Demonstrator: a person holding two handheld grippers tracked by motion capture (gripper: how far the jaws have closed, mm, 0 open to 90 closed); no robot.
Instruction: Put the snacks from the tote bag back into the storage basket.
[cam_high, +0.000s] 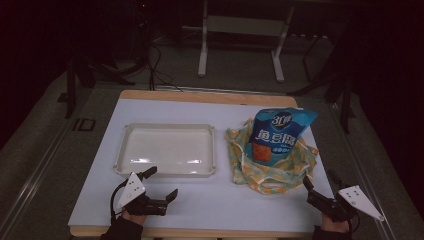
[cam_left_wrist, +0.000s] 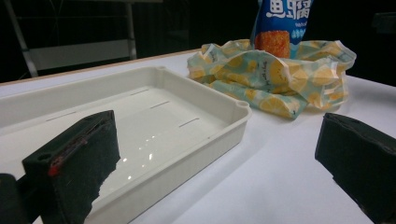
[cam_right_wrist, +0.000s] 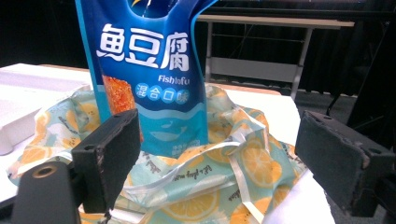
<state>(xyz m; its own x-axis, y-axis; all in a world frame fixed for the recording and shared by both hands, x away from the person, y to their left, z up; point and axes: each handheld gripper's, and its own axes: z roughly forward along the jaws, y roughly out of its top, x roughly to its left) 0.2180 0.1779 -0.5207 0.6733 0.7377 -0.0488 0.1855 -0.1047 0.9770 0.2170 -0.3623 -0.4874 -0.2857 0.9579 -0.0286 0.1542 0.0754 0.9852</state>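
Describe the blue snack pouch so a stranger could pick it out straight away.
Start at the white table and go to its right half, past the empty white tray. There a crumpled cloth bag printed with yellow citrus slices lies open, and the blue snack pouch stands upright in it. It is the only glossy blue thing there, with big white lettering and an orange food picture.

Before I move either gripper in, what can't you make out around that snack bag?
- Fish tofu pouch: bottom hidden in the orange-print bag, right gripper view; top cut off.
- Orange-print bag's inside: hidden by its folds, high view.
- Pouch's small print: too small, high view.
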